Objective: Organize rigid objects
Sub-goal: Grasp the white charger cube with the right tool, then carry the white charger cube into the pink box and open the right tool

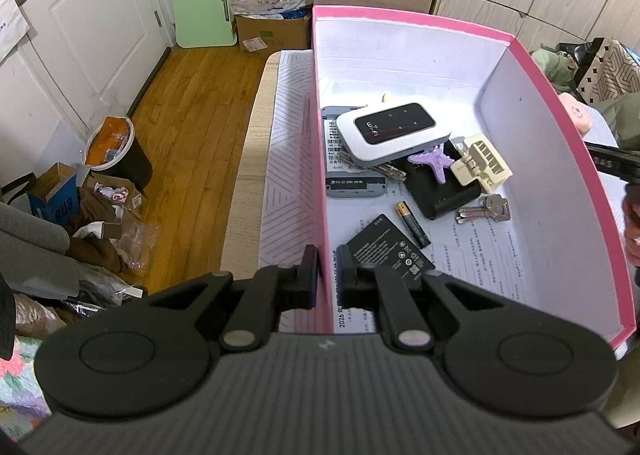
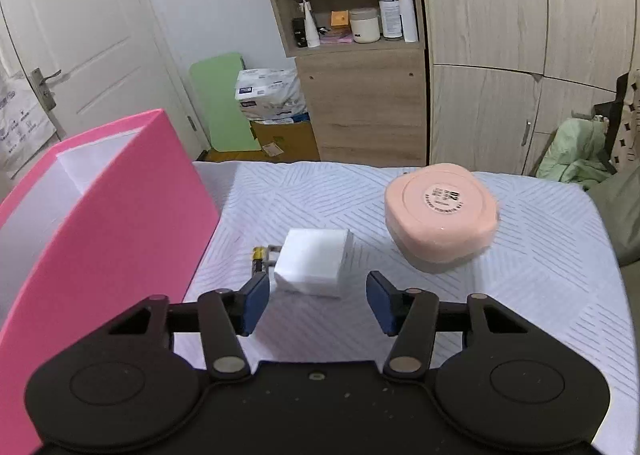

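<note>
Left gripper (image 1: 326,271): matte black linkages, silver pivot pins, ribbed grey housing, dark pads; right gripper (image 2: 318,303): same, blue pads (image 2: 256,305), speckled black housing.

Soft, even indoor light fills both views, with no hard shadows. In the left wrist view, glare washes out the far inner wall of the pink box (image 1: 400,55). In the right wrist view, the white cube (image 2: 312,261) looks overexposed, its faces nearly featureless. Fisheye distortion bends the door and wardrobe lines at the edges; dark vignetting rounds the right view's corners.
</note>
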A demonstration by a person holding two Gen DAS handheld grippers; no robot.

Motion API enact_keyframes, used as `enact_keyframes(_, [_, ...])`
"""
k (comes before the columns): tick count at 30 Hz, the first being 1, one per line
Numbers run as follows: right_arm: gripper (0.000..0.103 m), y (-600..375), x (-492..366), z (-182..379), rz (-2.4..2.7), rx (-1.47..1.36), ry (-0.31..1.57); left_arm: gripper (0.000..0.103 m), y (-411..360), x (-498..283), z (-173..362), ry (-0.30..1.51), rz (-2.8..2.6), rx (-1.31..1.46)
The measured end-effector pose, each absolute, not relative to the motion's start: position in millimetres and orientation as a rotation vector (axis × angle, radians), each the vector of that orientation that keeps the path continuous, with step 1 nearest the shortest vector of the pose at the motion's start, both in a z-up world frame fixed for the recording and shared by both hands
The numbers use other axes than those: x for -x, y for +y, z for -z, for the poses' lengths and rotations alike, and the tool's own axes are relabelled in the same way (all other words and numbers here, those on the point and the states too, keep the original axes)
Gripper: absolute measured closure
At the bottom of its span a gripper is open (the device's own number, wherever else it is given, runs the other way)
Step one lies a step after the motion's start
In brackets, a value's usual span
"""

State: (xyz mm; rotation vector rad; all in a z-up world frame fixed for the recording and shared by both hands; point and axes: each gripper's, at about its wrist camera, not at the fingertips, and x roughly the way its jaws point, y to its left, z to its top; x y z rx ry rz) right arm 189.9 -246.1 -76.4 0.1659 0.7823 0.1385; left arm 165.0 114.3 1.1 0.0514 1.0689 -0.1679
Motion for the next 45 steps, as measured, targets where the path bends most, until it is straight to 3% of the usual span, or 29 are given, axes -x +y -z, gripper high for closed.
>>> enact_keyframes(6, [0.034,-236,-205,90,-0.147,-0.158,0.772,0.095,112,-164,-1,1.069,0.165,-0.068])
enact_keyframes(10, [0.040,-233,-207,94,-0.142,-0.134,0.733,0.095,114,-164,0,1.071,0.168,-0.060])
enact_keyframes(19, [0.040,-235,-182,89,-0.143,-0.137,0.720,0.095,117,-163,0,1.067,0.170,-0.057])
enact_keyframes(34, [0.042,-209,-117,-9,-0.270,-0.127,0.539,0.095,118,-162,0,1.058,0.188,-0.040])
enact_keyframes(40, [0.042,-146,-118,-42,-0.433,0.108,0.498,0.095,121,-163,0,1.057,0.200,-0.029])
enact_keyframes(45, [0.042,-94,-161,-30,-0.473,0.339,0.584,0.095,123,-161,1,1.050,0.207,-0.025])
